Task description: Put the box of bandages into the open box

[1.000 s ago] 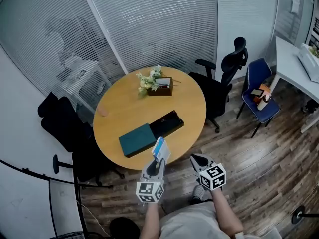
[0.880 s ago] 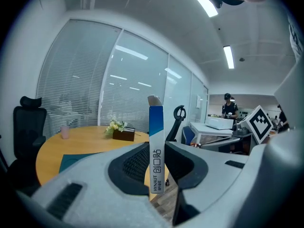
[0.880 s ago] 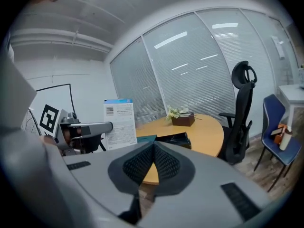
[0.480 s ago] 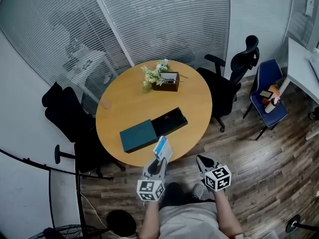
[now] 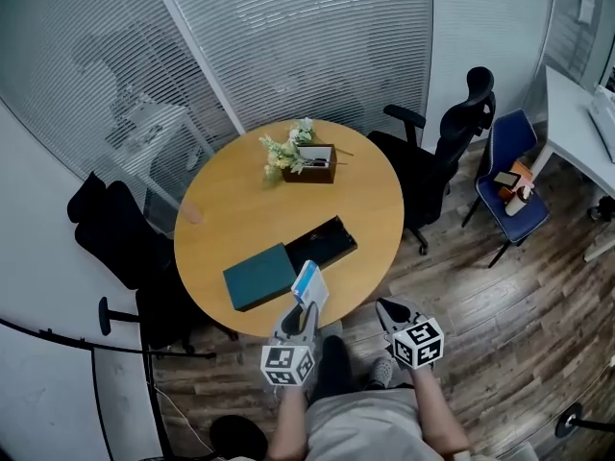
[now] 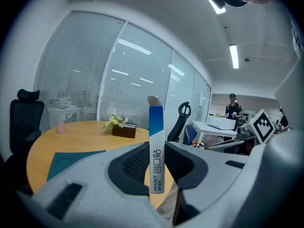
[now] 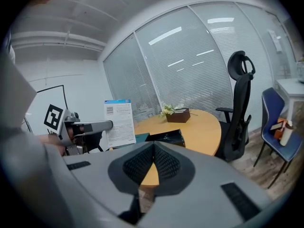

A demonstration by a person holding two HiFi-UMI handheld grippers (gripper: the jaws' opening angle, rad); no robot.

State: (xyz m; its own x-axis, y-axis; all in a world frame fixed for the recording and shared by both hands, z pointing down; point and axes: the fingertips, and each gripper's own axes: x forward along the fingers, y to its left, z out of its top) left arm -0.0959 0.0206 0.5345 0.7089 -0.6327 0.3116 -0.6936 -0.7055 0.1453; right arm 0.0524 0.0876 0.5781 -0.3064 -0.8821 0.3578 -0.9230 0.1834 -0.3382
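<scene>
My left gripper is shut on the blue-and-white box of bandages, which stands upright between the jaws at the near rim of the round wooden table. On the table the open black box lies beside its teal lid, just beyond the bandage box. The bandage box and the open box also show in the right gripper view. My right gripper hangs over the floor off the table's near right edge, shut with nothing in it.
A brown holder with white flowers stands at the table's far side and a small pink cup at its left. Black office chairs, a blue chair and glass walls with blinds surround the table. A white desk is far right.
Both grippers have edged toward the table; the bandage box in the left gripper now sits closer to the teal lid and the open box. Both grips are unchanged.
</scene>
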